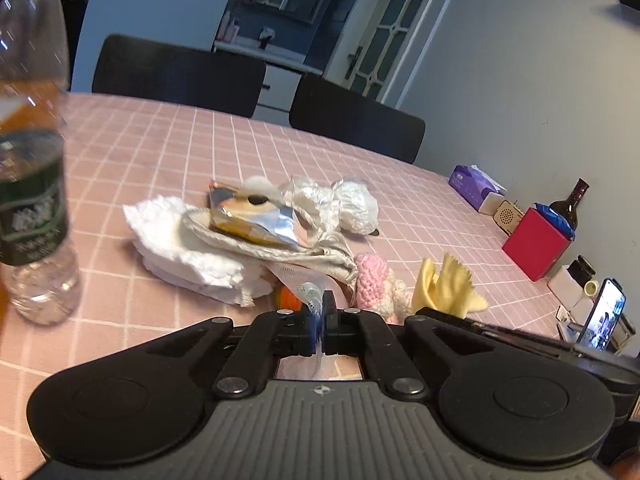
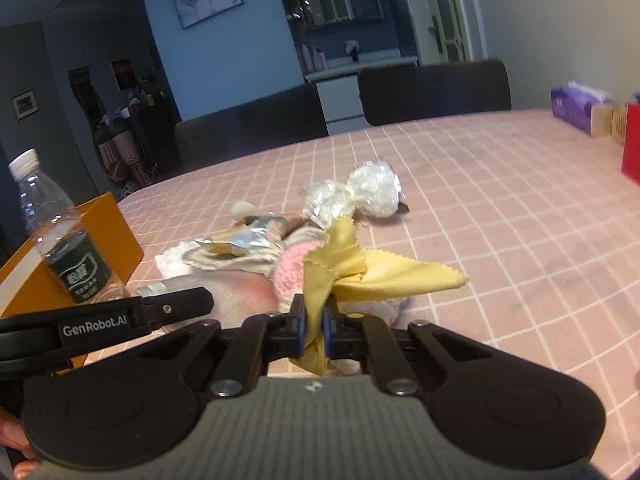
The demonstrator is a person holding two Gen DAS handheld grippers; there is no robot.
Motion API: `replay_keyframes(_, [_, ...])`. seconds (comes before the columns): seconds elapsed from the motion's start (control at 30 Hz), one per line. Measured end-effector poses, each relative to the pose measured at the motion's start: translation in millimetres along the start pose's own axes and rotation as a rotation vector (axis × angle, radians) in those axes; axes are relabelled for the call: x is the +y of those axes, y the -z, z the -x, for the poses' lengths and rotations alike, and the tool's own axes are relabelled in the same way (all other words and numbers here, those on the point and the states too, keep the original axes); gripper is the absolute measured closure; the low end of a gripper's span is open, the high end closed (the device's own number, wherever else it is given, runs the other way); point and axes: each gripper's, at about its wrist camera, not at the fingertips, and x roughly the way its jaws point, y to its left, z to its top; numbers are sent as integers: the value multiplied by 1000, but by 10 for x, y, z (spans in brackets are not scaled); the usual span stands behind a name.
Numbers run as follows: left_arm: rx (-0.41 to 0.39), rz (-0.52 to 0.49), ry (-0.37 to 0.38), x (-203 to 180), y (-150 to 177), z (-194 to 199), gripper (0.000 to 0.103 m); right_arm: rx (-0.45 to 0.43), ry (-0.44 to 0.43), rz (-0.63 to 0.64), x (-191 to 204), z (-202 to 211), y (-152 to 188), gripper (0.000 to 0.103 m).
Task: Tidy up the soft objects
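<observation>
The right gripper [image 2: 314,322] is pinching the yellow cloth [image 2: 384,274] tight between its blue pads, the pinked edges fanning out toward two o'clock above the tablecloth [image 2: 500,240]. The left gripper [image 1: 320,312] is clamping down on a thin pale mesh fabric [image 1: 310,292], its jaws nearly meeting with only that sheer strip between them.

In the left wrist view the heap of soft things is sitting at twelve o'clock of the gripper: folded white paper towels [image 1: 192,256] at eleven, a beige cloth [image 1: 280,250] draped over them, a torn foil wrapper [image 1: 252,216] lying on top, and crumpled clear plastic [image 1: 352,200] at the far side. A pink knitted piece [image 1: 374,280] is lying just beside the beige cloth at one o'clock, touching the heap's near edge.

Open room is lying past the heap toward twelve and one o'clock, where the pink checked cloth is running bare to the far edge and two dark chairs [image 1: 356,120]. At nine o'clock a water bottle [image 1: 36,200] is standing close, with an orange box [image 2: 80,248] behind it in the right wrist view. Along the wall at three o'clock a purple tissue box [image 1: 476,184], a red box [image 1: 536,244], a dark bottle [image 1: 568,204] and a lit phone [image 1: 604,316] are crowding that edge.
</observation>
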Motion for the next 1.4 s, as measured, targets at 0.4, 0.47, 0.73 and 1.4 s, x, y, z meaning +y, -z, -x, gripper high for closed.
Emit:
replay_keyframes(0.4, [-16, -68, -13, 111, 244, 705, 101, 23, -87, 120, 395, 391, 244, 97])
replay_keyframes(0.47, [-1, -70, -18, 157, 302, 772, 101, 39, -91, 133, 448, 399, 309, 97])
replay_keyframes(0.73, [88, -102, -105, 288, 530, 833, 97, 148, -87, 121, 420, 276, 553, 97])
replay_keyframes(1.4, [72, -528, -486, 27, 750, 509, 33, 154, 1, 163, 361, 199, 587, 21])
